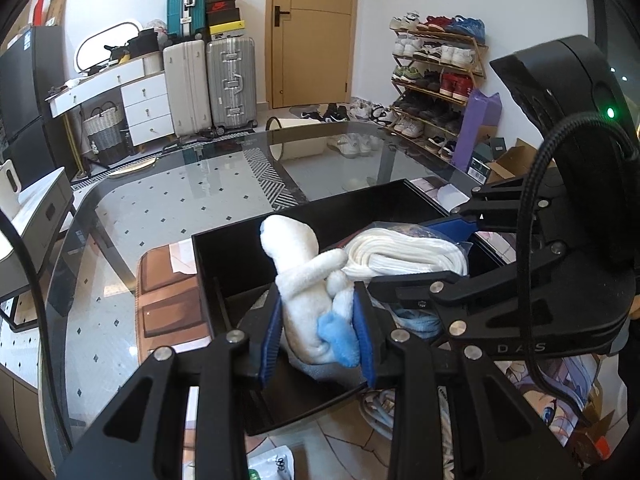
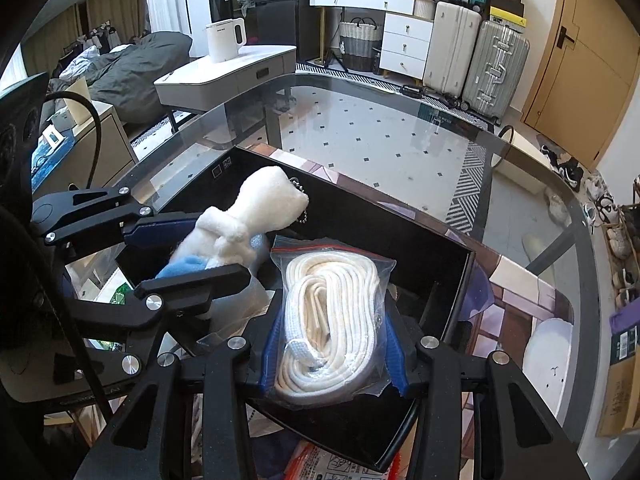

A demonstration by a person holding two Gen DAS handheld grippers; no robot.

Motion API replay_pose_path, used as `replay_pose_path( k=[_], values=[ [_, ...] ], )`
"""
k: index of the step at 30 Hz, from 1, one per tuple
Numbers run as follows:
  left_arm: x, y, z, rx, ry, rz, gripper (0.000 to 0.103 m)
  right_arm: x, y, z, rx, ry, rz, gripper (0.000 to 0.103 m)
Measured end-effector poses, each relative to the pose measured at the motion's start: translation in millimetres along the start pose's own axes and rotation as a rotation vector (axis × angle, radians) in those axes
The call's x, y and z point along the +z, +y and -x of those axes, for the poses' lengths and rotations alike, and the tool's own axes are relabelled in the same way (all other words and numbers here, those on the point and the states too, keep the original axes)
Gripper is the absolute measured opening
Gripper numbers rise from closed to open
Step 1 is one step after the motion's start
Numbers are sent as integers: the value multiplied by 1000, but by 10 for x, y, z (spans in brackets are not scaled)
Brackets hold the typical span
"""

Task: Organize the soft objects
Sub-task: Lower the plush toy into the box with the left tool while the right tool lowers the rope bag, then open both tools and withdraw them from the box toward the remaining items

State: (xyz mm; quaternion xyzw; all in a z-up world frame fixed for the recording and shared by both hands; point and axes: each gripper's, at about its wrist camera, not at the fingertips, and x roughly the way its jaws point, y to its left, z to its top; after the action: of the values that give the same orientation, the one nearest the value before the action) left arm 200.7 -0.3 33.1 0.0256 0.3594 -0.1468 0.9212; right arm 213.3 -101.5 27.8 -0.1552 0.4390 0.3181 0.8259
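My left gripper (image 1: 318,330) tilts downward, its 2 blue pads (image 1: 273,334) pressed in on a white plush toy (image 1: 308,280). My right gripper (image 2: 332,350) points down more steeply just beside it, its 2 jaws clamped on a bagged coil of white rope (image 2: 330,320).

Glass table (image 2: 400,136) with rounded corners, printed mat (image 1: 168,300) on its near part, black box (image 2: 440,280) on the mat, white round thing (image 2: 548,348) at the box's 3 o'clock, papers (image 1: 182,260) at its 9 o'clock
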Motion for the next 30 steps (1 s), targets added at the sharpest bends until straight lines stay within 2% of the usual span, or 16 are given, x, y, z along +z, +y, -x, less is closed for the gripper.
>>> replay_pose_path(
  k=[5, 7, 8, 9, 10, 11, 13, 15, 16, 18, 20, 22, 26, 30],
  values=[
    [24, 20, -1, -12, 10, -8, 35, 7, -10, 8, 6, -2, -4, 46],
    [22, 14, 14, -17, 7, -11, 38, -9, -9, 42, -26, -23, 9, 58],
    [16, 15, 26, -14, 3, -13, 42, -20, -21, 91, -29, -44, 24, 60],
    [6, 4, 54, -10, -3, -14, 53, -30, -40, 136, -32, -57, 22, 68],
    [-6, -1, 80, -1, -7, -11, 59, -38, -70, 205, -28, -78, 15, 73],
    [-12, -13, 124, 3, -21, -9, 59, -52, -93, 280, -25, -101, 6, 76],
    [-28, -23, 203, 14, -37, -3, 59, -109, -145, 459, -54, -155, -18, 89],
    [-38, -22, 283, 43, -52, 6, 63, -185, -199, 588, -59, -185, -56, 90],
    [-50, -18, 332, 53, -60, 13, 67, -233, -231, 648, -59, -200, -76, 93],
    [-67, -5, 434, 60, -86, 36, 95, -330, -278, 764, -60, -230, -104, 100],
    [-104, 45, 549, 61, -126, 68, 103, -438, -297, 887, -57, -264, -131, 102],
    [-145, 90, 645, 68, -137, 94, 103, -509, -301, 951, -40, -277, -152, 102],
    [-295, 146, 803, 136, -163, 134, 103, -700, -260, 1044, -39, -304, -167, 102],
    [-459, 237, 872, 157, -153, 181, 103, -861, -171, 1065, -30, -317, -181, 102]
  ],
)
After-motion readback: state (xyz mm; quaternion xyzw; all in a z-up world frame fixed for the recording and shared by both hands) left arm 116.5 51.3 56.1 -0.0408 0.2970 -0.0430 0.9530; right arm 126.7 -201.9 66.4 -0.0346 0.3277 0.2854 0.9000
